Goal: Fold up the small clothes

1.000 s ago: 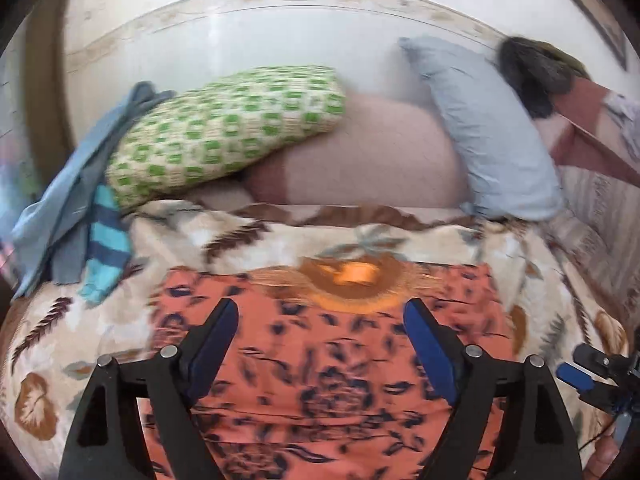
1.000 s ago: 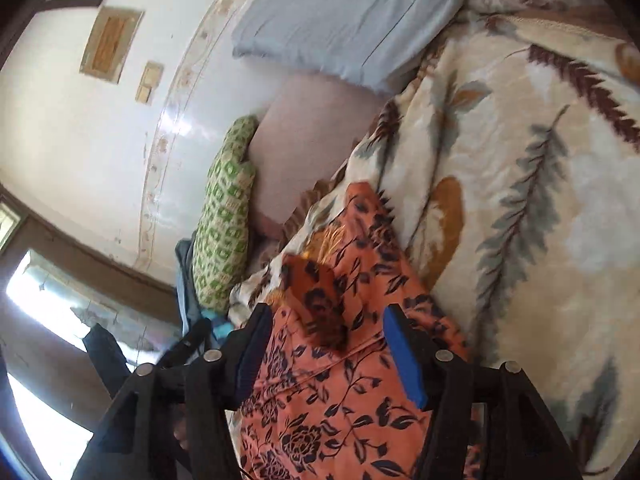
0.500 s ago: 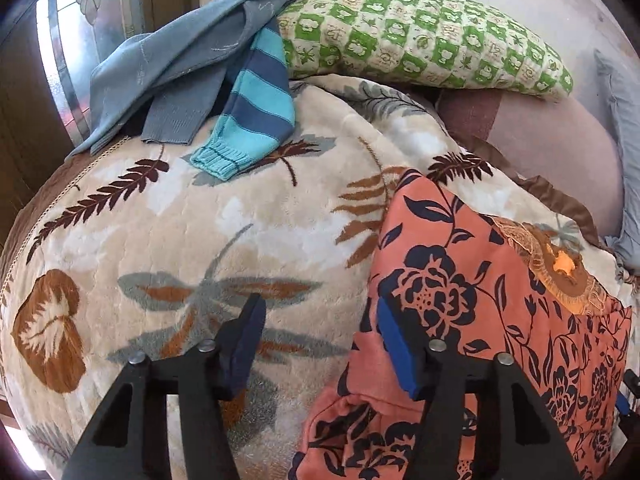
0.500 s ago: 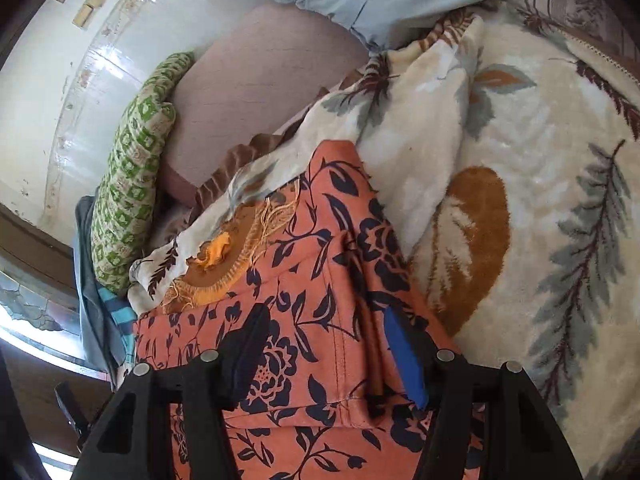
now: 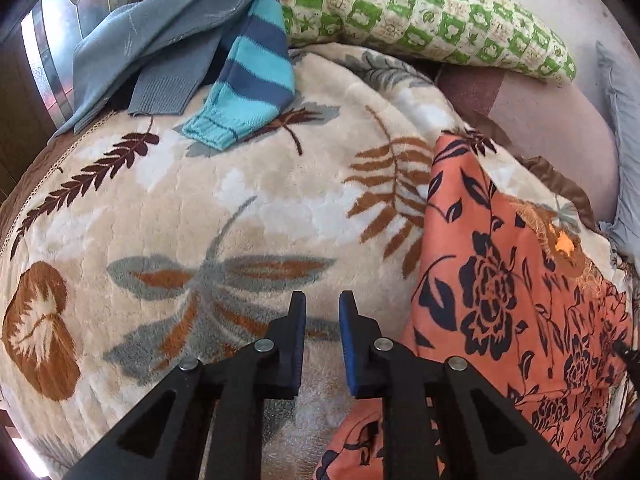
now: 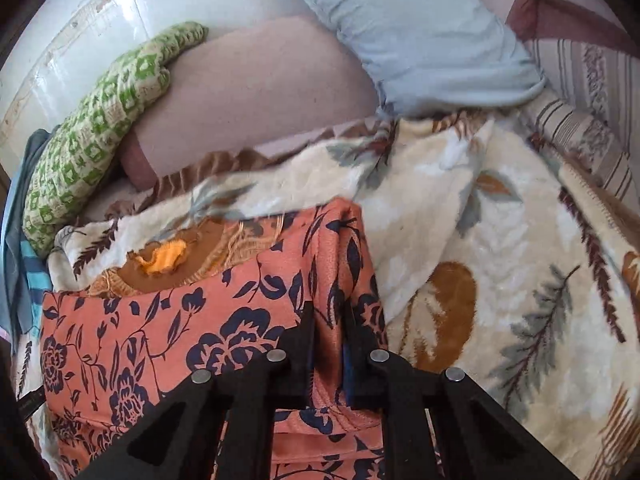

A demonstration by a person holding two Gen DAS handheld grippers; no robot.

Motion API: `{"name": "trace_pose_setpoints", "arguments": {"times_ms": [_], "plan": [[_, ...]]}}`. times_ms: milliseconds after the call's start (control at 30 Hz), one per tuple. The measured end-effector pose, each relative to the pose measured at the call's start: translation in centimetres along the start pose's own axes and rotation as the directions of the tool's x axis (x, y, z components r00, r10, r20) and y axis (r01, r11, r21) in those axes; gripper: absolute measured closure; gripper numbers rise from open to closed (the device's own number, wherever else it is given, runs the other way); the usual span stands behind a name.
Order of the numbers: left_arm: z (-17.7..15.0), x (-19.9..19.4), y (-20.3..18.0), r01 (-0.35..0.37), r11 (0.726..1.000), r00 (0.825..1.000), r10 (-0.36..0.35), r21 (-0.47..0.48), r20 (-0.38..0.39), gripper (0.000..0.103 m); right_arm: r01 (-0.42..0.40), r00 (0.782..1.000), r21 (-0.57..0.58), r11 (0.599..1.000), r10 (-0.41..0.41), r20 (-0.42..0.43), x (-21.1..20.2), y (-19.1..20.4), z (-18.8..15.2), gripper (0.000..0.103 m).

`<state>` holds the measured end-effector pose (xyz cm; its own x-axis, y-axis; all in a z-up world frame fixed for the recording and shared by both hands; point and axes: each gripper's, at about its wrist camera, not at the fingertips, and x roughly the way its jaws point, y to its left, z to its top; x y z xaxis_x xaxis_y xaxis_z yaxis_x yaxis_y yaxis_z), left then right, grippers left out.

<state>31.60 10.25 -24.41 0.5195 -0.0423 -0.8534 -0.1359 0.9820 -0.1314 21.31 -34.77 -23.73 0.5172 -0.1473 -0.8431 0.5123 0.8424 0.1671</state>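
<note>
The right gripper [image 6: 327, 322] is closing, its fingers clamping a raised fold of the orange floral garment [image 6: 168, 320]. The left gripper [image 5: 322, 304] is closing on nothing over the blanket [image 5: 168, 216], the garment just to its right.

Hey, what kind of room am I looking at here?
Most likely a bedroom, on a bed. A plush leaf-print blanket covers the surface, a green checked pillow and a pale blue pillow lie at its far end, and an orange floral garment is spread out on top.

Orange floral garment [image 6: 168, 344] (edge bunched) on blanket
</note>
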Motion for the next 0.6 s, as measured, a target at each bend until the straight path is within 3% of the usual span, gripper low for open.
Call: {"name": "trace_pose_setpoints", "arguments": {"times_ms": [100, 200, 267, 333, 433, 500, 600], "plan": [[0.8, -1.5, -1.3, 0.004, 0.999, 0.996, -0.007, 0.04, 0.084, 0.086, 0.046, 0.999, -0.043, 0.998, -0.047, -0.018, 2.2, 0.0, -1.1, 0.088], [0.7, -0.7, -3.5, -0.017, 0.99, 0.996, 0.004, 0.142, 0.09, 0.086, 0.028, 0.999, -0.044, 0.999, -0.03, -0.025, 1.5, 0.1, -0.7, 0.087], [0.0, 1.1, -4.8, -0.113, 0.967, 0.992, 0.098, 0.23, 0.075, 0.086, 0.0, 0.999, -0.012, 1.0, -0.001, -0.05, 0.3, -0.7, -0.2, 0.087], [-0.8, 3.4, -5.3, -0.278, 0.905, 0.96, 0.272, 0.321, 0.065, 0.084, -0.015, 1.0, 0.024, 1.0, 0.016, -0.016, -1.6, -1.4, 0.3, 0.087], [-0.6, 2.9, -4.8, -0.281, 0.911, 0.959, 0.275, 0.302, 0.065, 0.083, -0.001, 0.998, 0.027, 1.0, 0.0, 0.061, -4.5, -2.1, 0.0, 0.087], [-0.6, 2.6, -4.5, -0.285, 0.911, 0.958, 0.28, 0.298, 0.062, 0.083, -0.063, 0.992, 0.013, 0.998, 0.061, 0.106, -5.5, -1.9, -0.5, 0.087], [-1.3, 1.7, -3.5, -0.237, 0.93, 0.971, 0.235, 0.28, 0.043, 0.083, -0.083, 0.995, -0.046, 0.995, 0.085, 0.042, -3.2, -0.1, -1.4, 0.087]]}}
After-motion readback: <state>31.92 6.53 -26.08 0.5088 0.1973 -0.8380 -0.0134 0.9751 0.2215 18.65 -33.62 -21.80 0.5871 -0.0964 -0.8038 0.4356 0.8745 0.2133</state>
